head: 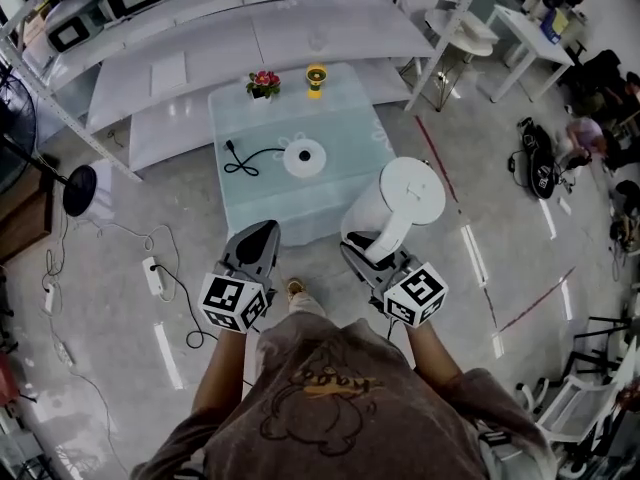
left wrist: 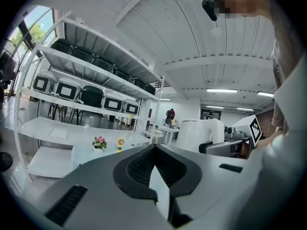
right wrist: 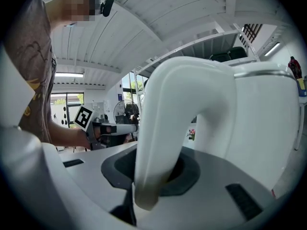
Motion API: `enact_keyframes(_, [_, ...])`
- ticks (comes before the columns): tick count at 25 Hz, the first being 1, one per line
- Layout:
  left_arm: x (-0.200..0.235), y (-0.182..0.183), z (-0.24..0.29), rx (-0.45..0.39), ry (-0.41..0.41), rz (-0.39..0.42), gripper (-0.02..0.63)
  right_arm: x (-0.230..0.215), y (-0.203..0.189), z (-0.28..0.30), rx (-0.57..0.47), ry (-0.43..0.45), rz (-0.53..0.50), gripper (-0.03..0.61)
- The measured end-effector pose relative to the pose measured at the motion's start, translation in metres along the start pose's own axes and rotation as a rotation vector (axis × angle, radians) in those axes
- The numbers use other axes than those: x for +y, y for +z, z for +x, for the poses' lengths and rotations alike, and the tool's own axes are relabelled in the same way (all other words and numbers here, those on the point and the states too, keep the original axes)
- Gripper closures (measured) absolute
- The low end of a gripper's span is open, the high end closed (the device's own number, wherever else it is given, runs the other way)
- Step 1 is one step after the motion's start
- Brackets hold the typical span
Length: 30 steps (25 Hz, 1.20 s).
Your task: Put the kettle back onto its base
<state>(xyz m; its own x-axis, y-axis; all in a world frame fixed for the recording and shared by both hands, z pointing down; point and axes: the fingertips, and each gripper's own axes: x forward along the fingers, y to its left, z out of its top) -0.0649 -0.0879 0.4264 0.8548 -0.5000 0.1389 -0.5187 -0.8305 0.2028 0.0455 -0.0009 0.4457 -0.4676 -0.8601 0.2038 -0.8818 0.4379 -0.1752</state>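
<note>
The white kettle [head: 405, 203] hangs in the air just off the near right corner of the low glass table [head: 340, 118]. My right gripper [head: 365, 246] is shut on its curved handle [right wrist: 158, 143], which fills the gap between the jaws. The round white kettle base [head: 304, 157] lies in the middle of the table, and its black cord [head: 245, 158] trails to the left. My left gripper [head: 258, 238] is at the table's near edge, jaws together and nothing in them. The left gripper view shows the kettle [left wrist: 201, 133] off to the right.
A small flower pot [head: 263, 84] and a yellow ornament [head: 316, 76] stand at the table's far edge. White shelving [head: 200, 28] runs behind it. A power strip [head: 153, 273] with cables lies on the floor at left, beside a black fan base [head: 80, 190].
</note>
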Motion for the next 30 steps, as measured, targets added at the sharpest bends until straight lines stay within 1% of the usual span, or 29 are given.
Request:
enact_keyframes(4, [0.027, 0.014, 0.030, 0.007, -0.020, 0.007, 0.592, -0.024, 0.015, 0.030, -0.009, -0.005, 0.001, 0.491])
enact_keyframes(7, [0.040, 0.018, 0.047, 0.017, -0.030, 0.015, 0.592, -0.038, 0.019, 0.047, -0.006, -0.008, -0.005, 0.491])
enact_keyframes(11, [0.050, 0.022, 0.060, 0.028, -0.029, 0.005, 0.592, -0.053, 0.023, 0.062, 0.001, -0.009, 0.003, 0.489])
enact_keyframes(17, [0.057, 0.018, 0.074, 0.041, -0.016, -0.008, 0.592, -0.071, 0.025, 0.078, 0.003, 0.020, -0.001, 0.491])
enact_keyframes(21, [0.067, 0.019, 0.086, 0.040, 0.015, -0.018, 0.592, -0.087, 0.030, 0.091, -0.006, 0.058, 0.004, 0.491])
enact_keyframes(26, [0.077, 0.025, 0.099, 0.030, 0.058, -0.028, 0.592, -0.099, 0.036, 0.115, 0.016, 0.129, -0.028, 0.491])
enact_keyframes(30, [0.084, 0.025, 0.106, 0.034, 0.099, -0.019, 0.592, -0.110, 0.037, 0.137, 0.022, 0.187, -0.042, 0.491])
